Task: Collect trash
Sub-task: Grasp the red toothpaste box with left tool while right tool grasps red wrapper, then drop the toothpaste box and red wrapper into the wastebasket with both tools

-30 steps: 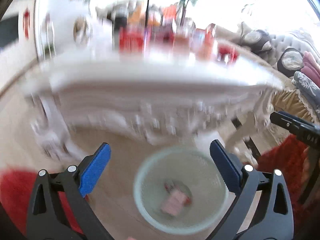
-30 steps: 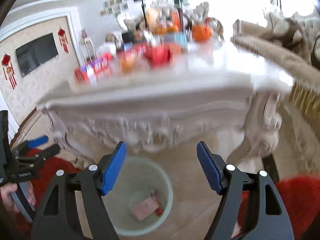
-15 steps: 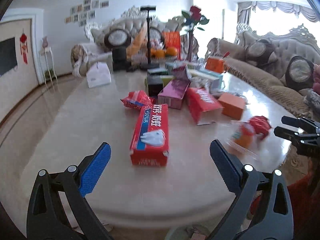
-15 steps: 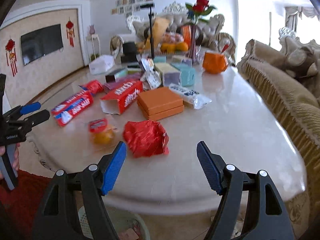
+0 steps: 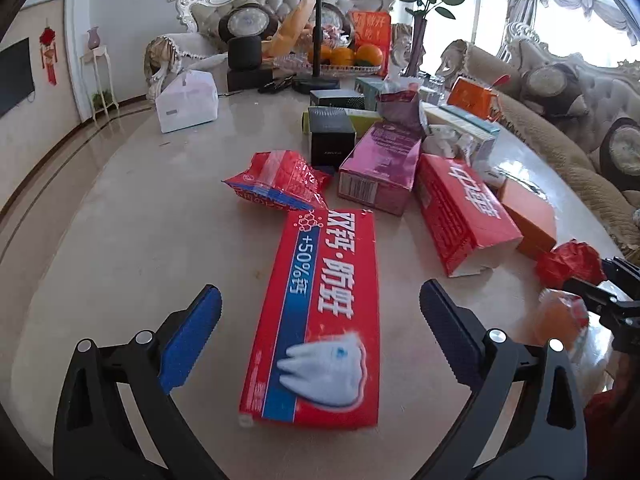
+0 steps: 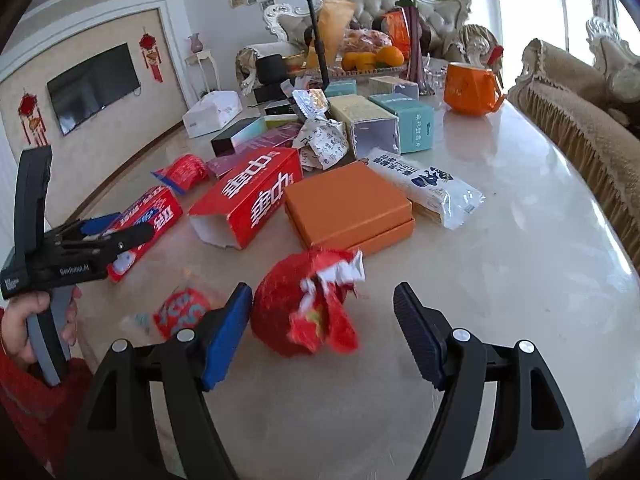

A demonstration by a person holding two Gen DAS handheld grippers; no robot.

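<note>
Toothpaste box (image 5: 320, 320) lies between spread left jaws; crumpled red wrapper (image 6: 308, 312) between spread right jaws.

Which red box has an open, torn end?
The wide red carton beside the orange box; its white inside shows. The toothpaste box looks closed.

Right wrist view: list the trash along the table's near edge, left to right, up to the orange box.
Toothpaste box → small clear snack packet → crumpled red wrapper → flat orange box.
</note>
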